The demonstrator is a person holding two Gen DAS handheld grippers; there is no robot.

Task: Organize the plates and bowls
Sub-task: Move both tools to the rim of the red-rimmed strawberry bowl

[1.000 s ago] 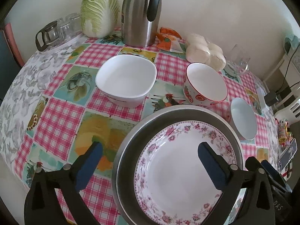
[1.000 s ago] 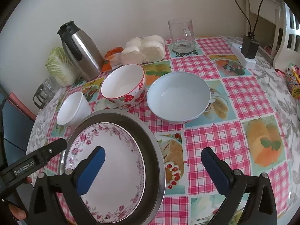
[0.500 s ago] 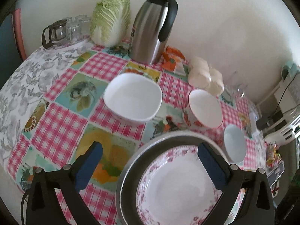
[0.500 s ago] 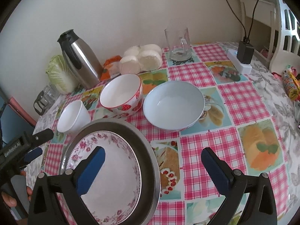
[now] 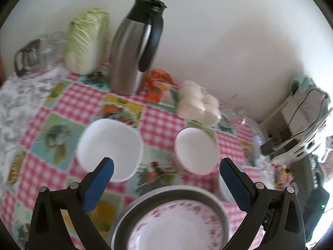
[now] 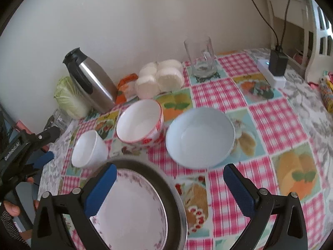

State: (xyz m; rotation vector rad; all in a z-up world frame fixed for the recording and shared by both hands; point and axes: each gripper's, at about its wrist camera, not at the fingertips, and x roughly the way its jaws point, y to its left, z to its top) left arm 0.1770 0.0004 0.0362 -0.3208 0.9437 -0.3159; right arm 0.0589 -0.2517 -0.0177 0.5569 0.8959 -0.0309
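A floral-rimmed plate [image 6: 133, 210] lies flat inside a metal pan [image 6: 177, 206], while beyond it three empty bowls stand upright in a row: small white [image 6: 88, 150], strawberry-patterned [image 6: 141, 124], wide pale-blue [image 6: 199, 137].

Plain off-white wall [image 6: 135, 20] behind the desk [image 6: 276, 116], which is covered by a pink gingham cloth with food-print squares and a grey floral border. White chair [image 6: 316, 39] at the desk's far right corner, black cable [image 6: 268, 23] running down the wall to a black adapter [image 6: 277, 63] in a white power strip [image 6: 274, 79] on the cloth. Soft daylight, even on the wall; left wrist view is motion-blurred, with bright glare at its right edge.
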